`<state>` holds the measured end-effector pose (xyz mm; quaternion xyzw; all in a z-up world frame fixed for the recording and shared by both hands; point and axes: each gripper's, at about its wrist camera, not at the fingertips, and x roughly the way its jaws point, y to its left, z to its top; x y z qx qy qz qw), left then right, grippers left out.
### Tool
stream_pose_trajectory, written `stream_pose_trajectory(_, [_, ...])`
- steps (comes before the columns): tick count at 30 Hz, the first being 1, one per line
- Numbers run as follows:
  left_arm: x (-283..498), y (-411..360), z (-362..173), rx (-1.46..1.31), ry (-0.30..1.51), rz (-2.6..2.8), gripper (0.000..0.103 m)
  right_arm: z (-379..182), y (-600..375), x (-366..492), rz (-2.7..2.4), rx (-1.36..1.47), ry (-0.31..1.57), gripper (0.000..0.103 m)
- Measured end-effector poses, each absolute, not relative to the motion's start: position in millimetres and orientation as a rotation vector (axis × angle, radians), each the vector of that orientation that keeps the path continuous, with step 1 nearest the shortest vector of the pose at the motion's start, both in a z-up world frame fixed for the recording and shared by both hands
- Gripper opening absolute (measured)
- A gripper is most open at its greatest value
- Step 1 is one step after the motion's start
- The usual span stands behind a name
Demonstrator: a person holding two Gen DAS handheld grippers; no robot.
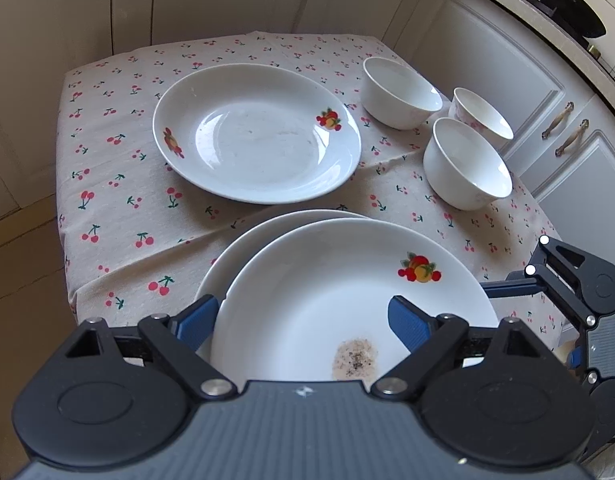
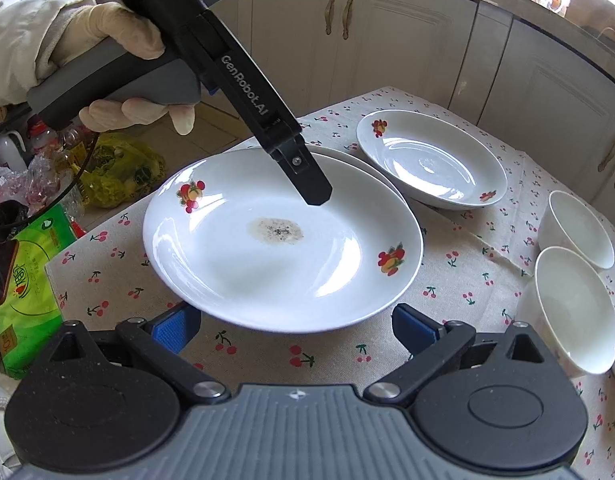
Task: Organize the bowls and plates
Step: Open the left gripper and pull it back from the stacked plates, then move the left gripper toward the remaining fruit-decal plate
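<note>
Blue-padded and spread wide, the left gripper point(image 1: 303, 322) straddles the near rim of the stained white ceramic plate with fruit prints point(image 1: 347, 292), one pad outside the rim and one over the dish, neither clearly pressing it. That plate lies on a second white plate point(image 1: 243, 248) on the cherry-print tablecloth point(image 1: 119, 200). Beyond it sits a third fruit-print plate point(image 1: 255, 132), three plain white bowls point(image 1: 467, 164) stand right of that, and the right gripper point(image 2: 295, 330) hangs open just before the stained plate's edge.

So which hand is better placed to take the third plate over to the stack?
Probably left: the left gripper, open, hangs over the stacked plates facing the single plate. The right gripper sits nearer the bowls.
</note>
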<state>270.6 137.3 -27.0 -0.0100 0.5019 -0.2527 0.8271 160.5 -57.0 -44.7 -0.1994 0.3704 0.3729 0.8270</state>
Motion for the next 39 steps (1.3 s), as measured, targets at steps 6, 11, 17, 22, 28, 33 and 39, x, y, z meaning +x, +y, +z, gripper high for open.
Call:
stream_pose_trajectory(6, [267,138,-22,0.002,1.016,-0.509,0.092,-43,-65,161,0.770,-0.420,0.782,0.103])
stream_pose_trajectory(11, [266,141,-14,-0.030,0.981,-0.545,0.095,-40,-73,163,0.747,-0.391,0.782,0.103])
stream_pose_trajectory(17, [257,139,-1,0.015,0.884,-0.535,0.095,-26,-84,166,0.711,-0.362,0.754,0.103])
stream_pose_trajectory(22, [251,139,14,0.124,0.750,-0.471,0.096,-10,-93,176,0.675,-0.363,0.709,0.103])
stream_pose_trajectory(28, [259,149,22,0.115,0.700,-0.439,0.099,9,-98,194,0.638,-0.345,0.649,0.103])
stream_pose_trajectory(33, [270,156,19,0.072,0.720,-0.417,0.099,13,-97,209,0.612,-0.330,0.615,0.103])
stream_pose_trajectory(39, [297,162,15,0.050,0.742,-0.400,0.099,10,-90,232,0.616,-0.341,0.612,0.103])
